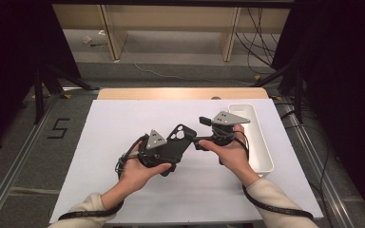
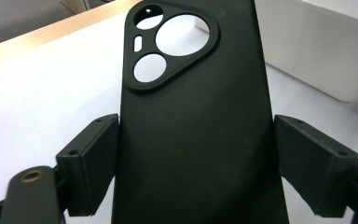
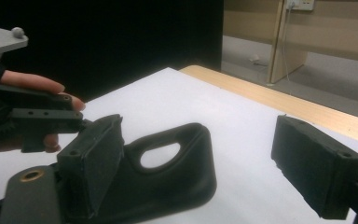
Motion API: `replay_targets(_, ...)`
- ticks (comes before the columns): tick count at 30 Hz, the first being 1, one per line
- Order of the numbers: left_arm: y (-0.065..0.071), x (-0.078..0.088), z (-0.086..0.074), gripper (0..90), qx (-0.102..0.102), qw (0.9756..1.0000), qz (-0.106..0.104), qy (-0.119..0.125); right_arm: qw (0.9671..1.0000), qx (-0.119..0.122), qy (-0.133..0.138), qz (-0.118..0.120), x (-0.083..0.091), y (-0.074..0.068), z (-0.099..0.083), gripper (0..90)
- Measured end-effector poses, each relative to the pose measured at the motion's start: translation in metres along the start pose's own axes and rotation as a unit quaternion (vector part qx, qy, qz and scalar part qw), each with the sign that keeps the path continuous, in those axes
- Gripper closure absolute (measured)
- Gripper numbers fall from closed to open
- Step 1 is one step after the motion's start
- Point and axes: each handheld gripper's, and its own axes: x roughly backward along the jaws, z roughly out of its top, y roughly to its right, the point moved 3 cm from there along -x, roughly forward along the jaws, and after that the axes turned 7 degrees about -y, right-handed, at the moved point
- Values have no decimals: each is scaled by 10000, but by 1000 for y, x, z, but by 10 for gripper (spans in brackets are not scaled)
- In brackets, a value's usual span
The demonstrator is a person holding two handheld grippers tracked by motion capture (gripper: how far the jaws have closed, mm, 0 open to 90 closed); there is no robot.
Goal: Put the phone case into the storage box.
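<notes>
Phone case held between 2 grippers over white mat

Bin [image 1: 261, 142], white, long and narrow, stands at the right edge of the white mat [image 1: 123, 123], its length running from near to far. The part of its inside that shows in the high view holds nothing; the right hand [image 1: 230, 151] covers some of its left wall. In the left gripper view 1 corner of the bin [image 2: 317, 51] rises at the far right.

A black phone case [image 1: 177, 142] sits near the middle of the mat, between the 2 hands. The left gripper [image 1: 168, 154] grips it: in the left gripper view the case [image 2: 196, 130] fills the gap between the 2 black jaws, both pads pressed on its long edges, the jaws standing wide to span it. Its camera cutout, with 3 round holes, points to the far side.

The right gripper [image 1: 200, 142] comes in from the right, just beside the case's right edge. In the right gripper view its jaws stand wide apart; the case [image 3: 168, 172] lies low by the left jaw, and whether that pad touches it I cannot tell. The right jaw is well clear of it. The left hand [image 1: 140, 171] wraps its gripper from the near side.
</notes>
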Motion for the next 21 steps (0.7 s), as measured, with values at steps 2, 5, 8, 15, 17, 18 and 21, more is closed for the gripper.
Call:
replay_targets(2,1,0,0,172,-16,10000,-20,-16,10000,-32,-27,1,-3,1,0,182)
replay_targets(5,3,-1,0,172,-35,10000,-38,-10,9999,-70,-73,5,-6,2,-1,186)
replay_targets(8,5,-1,0,172,-80,9999,-70,-35,9999,-77,-134,-2,-11,2,-1,203)
replay_targets(15,10,-2,1,172,-102,9998,-140,-25,9994,-191,-278,23,-19,3,-4,212)
replay_targets(17,10,-2,1,173,-110,9999,-127,-39,9993,-222,-303,20,-21,4,-5,215)
replay_targets(18,11,-2,0,172,-84,9999,-134,-42,9992,-232,-312,31,-22,4,-5,218)
replay_targets(21,11,-3,1,172,-138,9998,-109,-33,9990,-263,-365,33,-25,4,-6,230)
